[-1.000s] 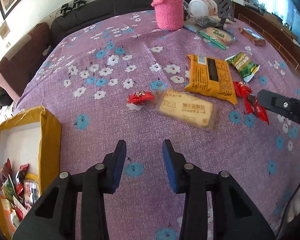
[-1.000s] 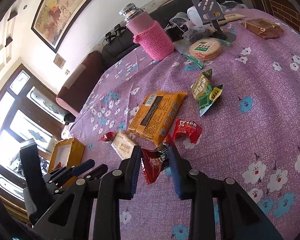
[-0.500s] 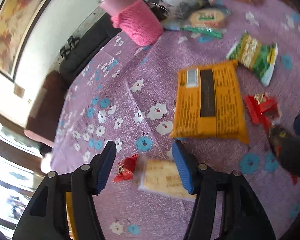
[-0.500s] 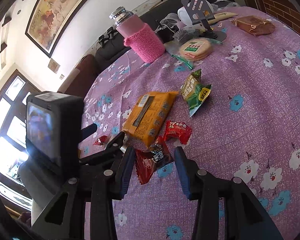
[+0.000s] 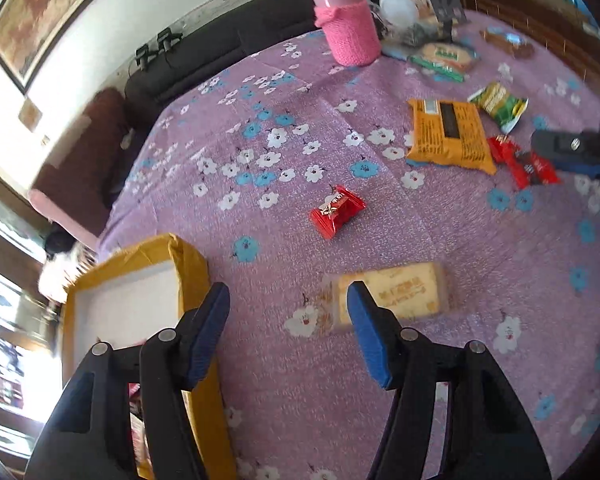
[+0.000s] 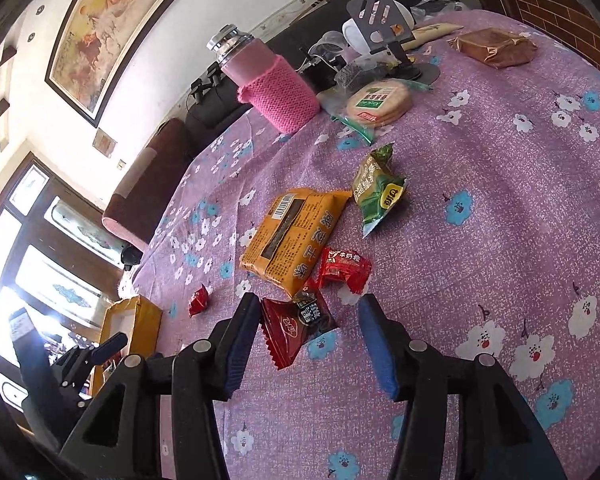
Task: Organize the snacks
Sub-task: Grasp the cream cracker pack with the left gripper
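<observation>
bright daylight, window glare at left, blurred edges, fisheye warping.

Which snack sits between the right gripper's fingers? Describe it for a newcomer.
Find the big orange packet mid-table. Just below its near corner, between the open right gripper fingers, lies a dark red sachet. Unlike the bright red candy beside it, it has a black panel and zigzag edges.

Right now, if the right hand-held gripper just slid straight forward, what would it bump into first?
Probably the dark red snack packet, lying between the open fingers of the right hand-held gripper. Just beyond are a red candy and the orange packet, though depth is hard to judge.
</observation>
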